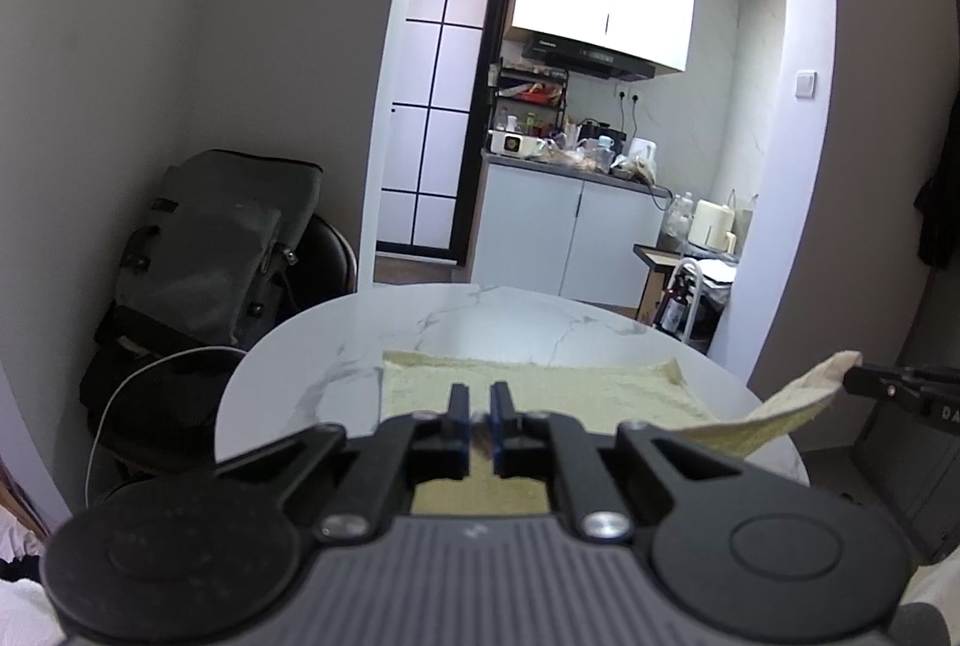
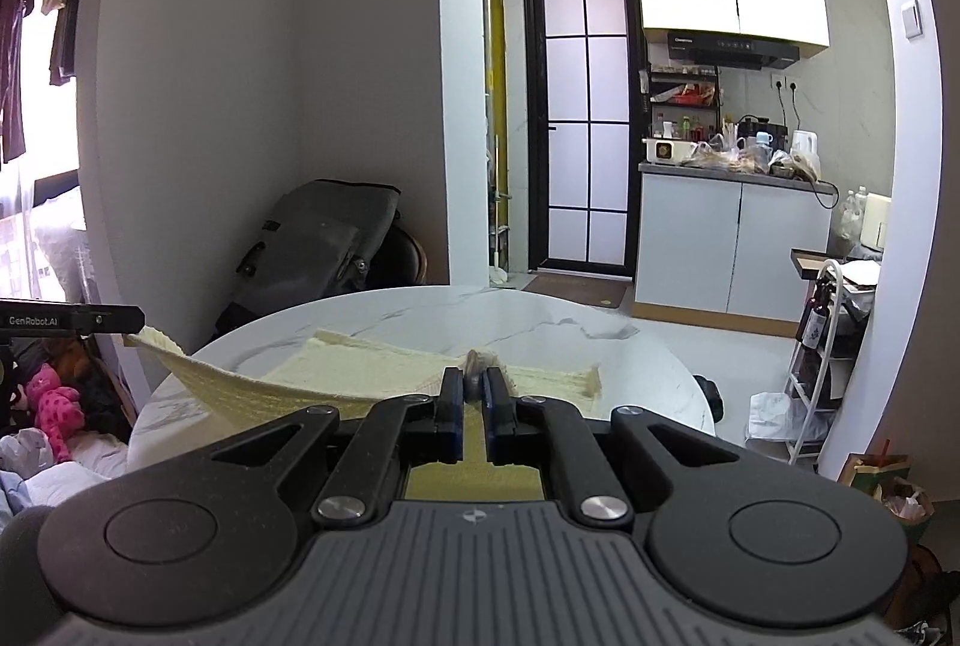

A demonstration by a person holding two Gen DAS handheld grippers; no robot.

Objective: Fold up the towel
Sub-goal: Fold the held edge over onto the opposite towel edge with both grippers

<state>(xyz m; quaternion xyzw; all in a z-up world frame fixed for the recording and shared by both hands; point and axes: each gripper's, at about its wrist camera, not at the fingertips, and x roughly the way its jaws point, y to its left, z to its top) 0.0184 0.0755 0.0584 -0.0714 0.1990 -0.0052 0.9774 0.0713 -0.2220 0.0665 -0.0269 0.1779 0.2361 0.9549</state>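
**Towel lifted at both near corners, far half flat on surface**

You hold the towel (image 1: 540, 385), a pale yellow-cream cloth with a coarse woven texture, on the round white marble surface (image 1: 336, 346). Its far edge lies flat, slightly curled at the far corners. Your left tool (image 1: 478, 409) has its blue fingers nearly pressed together, pinching a near corner of the cloth. Your right tool (image 2: 474, 388) is likewise pinched on a bunched corner that shows between its fingers. From each grip the near edge rises off the surface in a sagging band. A dark backpack (image 1: 210, 238) sits against the wall beyond.
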